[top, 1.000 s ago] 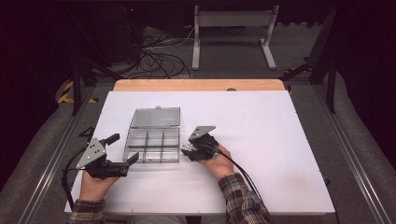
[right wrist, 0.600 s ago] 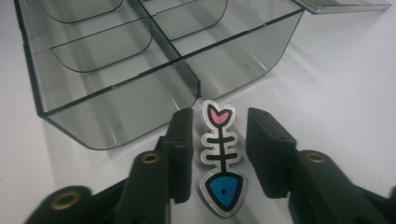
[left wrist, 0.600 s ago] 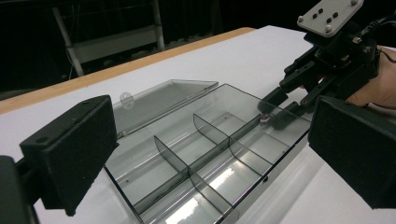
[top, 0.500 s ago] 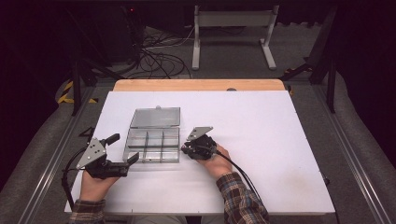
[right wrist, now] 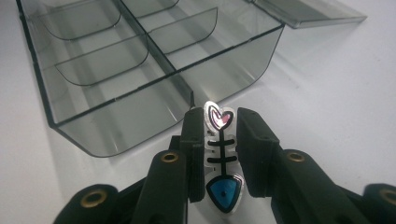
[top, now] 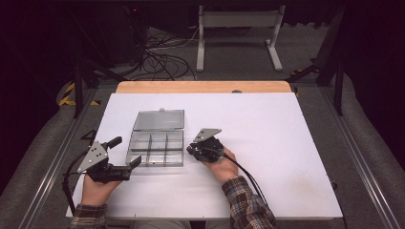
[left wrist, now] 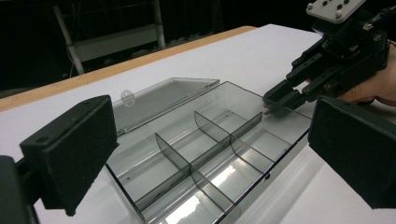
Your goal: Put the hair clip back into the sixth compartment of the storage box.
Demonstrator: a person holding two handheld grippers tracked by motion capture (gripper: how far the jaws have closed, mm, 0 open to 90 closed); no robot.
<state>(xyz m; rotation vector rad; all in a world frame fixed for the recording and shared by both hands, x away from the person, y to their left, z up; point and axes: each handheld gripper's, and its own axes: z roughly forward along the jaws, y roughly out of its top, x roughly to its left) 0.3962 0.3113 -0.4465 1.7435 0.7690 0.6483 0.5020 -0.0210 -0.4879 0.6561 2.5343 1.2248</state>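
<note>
Your white table carries one thing of any size, the clear smoke-grey compartment box, lid thrown flat open on its far side and every compartment I can see bare. It lies between your two hands, and it lies nearer your right one. Your right gripper sits just beside the box's right-hand end wall, apart from it but close, while your left gripper rests at the box's near left corner with its jaws spread wide and nothing between the pads, the tray seen in the gap. In your right gripper view the jaws are closed narrow on a small fish-skeleton charm: heart-shaped pink head at the tip end, blue tail back toward your hand, its long axis running straight along the jaws and pointing at the box. The box is ahead and slightly to the left of that tip, the nearest compartment just past the curved end wall. My reading is that the charm must be carried forward over that wall, a short move for your right hand alone.
</note>
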